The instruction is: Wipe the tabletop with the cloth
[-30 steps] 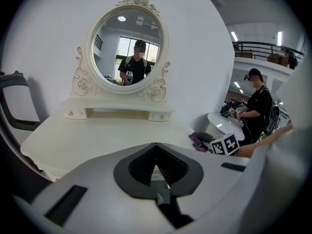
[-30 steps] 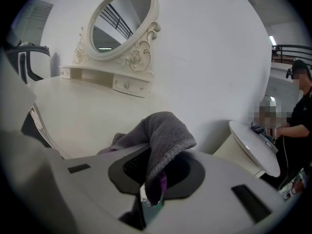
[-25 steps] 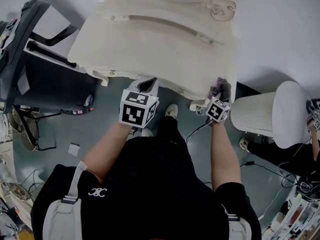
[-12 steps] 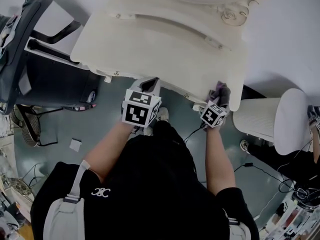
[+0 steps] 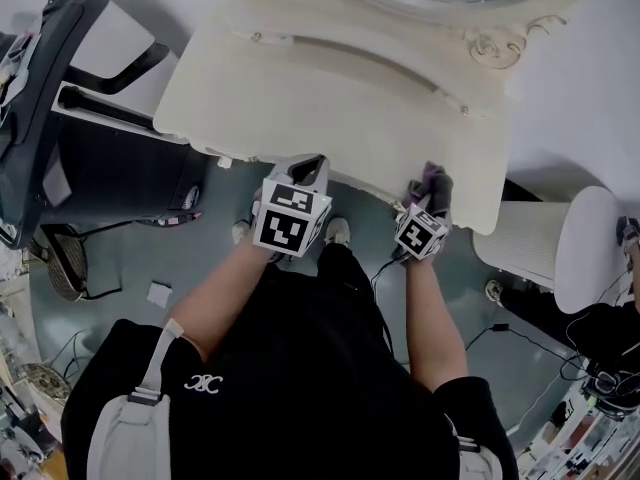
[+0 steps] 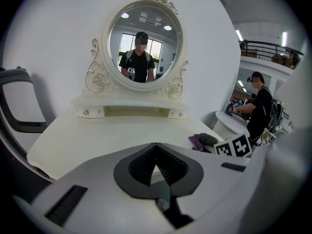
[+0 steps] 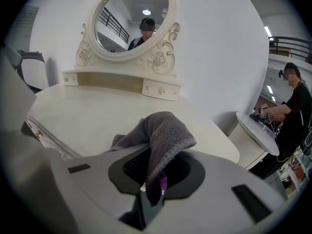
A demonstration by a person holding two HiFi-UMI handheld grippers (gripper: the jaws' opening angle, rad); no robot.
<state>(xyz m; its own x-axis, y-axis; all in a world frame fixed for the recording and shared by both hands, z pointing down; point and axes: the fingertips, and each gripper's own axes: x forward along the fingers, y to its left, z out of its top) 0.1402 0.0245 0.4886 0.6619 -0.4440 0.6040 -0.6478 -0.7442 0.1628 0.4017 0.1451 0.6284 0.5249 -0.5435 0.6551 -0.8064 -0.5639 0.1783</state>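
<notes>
The cream tabletop (image 5: 330,98) of a dressing table lies in front of me. A grey cloth (image 5: 434,177) with a purple edge rests on the table's front edge near the right corner. My right gripper (image 5: 431,190) is shut on it. In the right gripper view the cloth (image 7: 163,128) drapes up out of the jaws over the tabletop (image 7: 92,111). My left gripper (image 5: 305,168) hovers at the front edge, left of the cloth, shut and holding nothing. The left gripper view shows its jaws (image 6: 156,162) closed, with the cloth (image 6: 204,140) off to the right.
An oval mirror (image 6: 141,43) with small drawers stands at the back of the table. A black chair (image 5: 50,98) is to the left. A white round stool (image 5: 585,248) is to the right. Cables lie on the floor (image 5: 520,338). A person (image 7: 295,106) stands at the far right.
My right gripper has drawn the cloth leftwards along the front edge, away from the right corner. The left gripper stays near the front edge. My head view has shifted.
</notes>
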